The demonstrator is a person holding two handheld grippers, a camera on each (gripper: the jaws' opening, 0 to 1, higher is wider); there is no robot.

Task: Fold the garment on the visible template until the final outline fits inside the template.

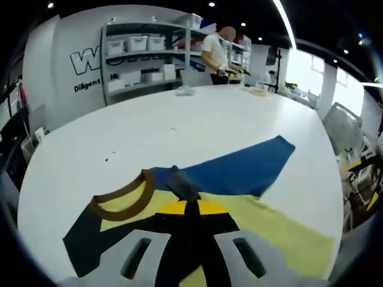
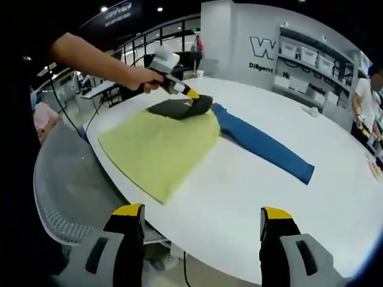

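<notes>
left gripper [image 1: 190,206] clamped on garment [image 2: 161,146], right gripper [image 2: 200,218] jaws apart, white table [image 2: 269,185]

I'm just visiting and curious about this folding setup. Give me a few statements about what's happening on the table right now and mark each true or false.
1. The garment has a yellow-green body and a blue sleeve. True.
2. The left gripper is shut on the garment near its collar. True.
3. The right gripper is also clamped on the cloth. False: its jaws stand open, apart from the garment, over the edge of the white table.
4. The blue sleeve is folded across the body. False: it lies stretched out on the table.
</notes>
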